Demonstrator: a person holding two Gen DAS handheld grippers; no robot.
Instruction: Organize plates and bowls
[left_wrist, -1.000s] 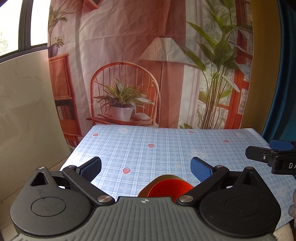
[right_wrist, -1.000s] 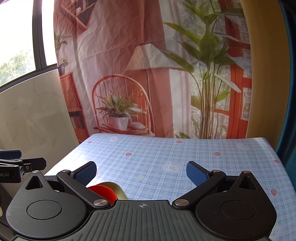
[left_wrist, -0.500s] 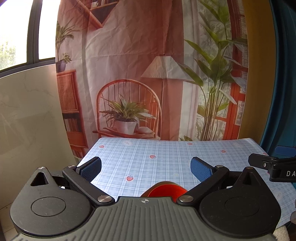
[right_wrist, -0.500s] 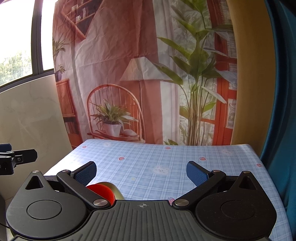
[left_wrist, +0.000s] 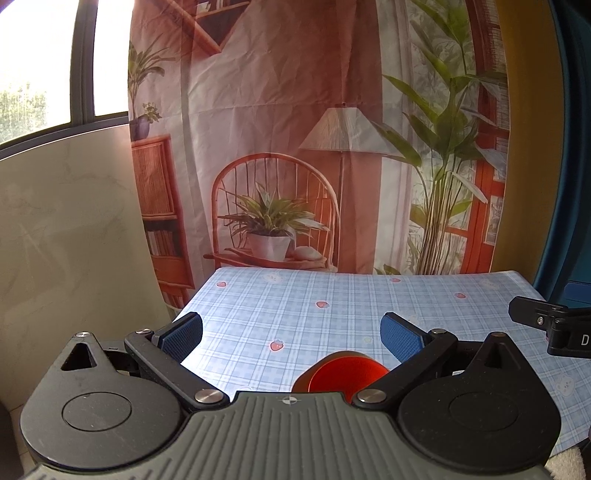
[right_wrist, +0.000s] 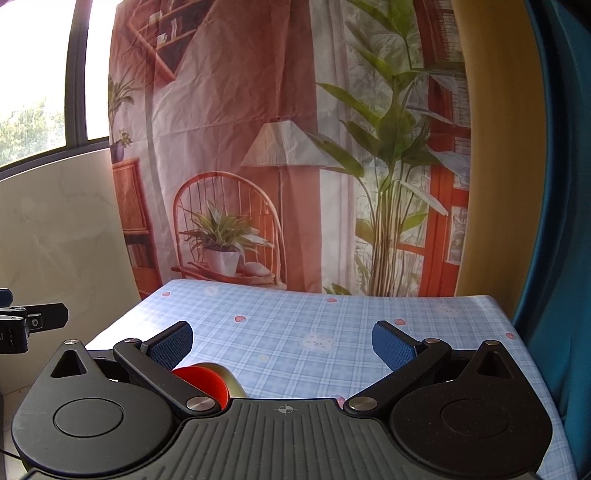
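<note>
blue plaid tablecloth (left_wrist: 332, 306) | printed backdrop (left_wrist: 295, 129) behind | window (left_wrist: 37, 74) left

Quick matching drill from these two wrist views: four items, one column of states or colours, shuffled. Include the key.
Items:
1. left hand-held gripper
2. dish
3. tablecloth
4. lamp on backdrop

States:
A. blue check with strawberry and bear prints
B. printed picture, not a real object
C. open, nothing between its pads
D. red inside, tan outside, near table edge, partly hidden by gripper body

Pairs: 1-C, 2-D, 3-A, 4-B
</note>
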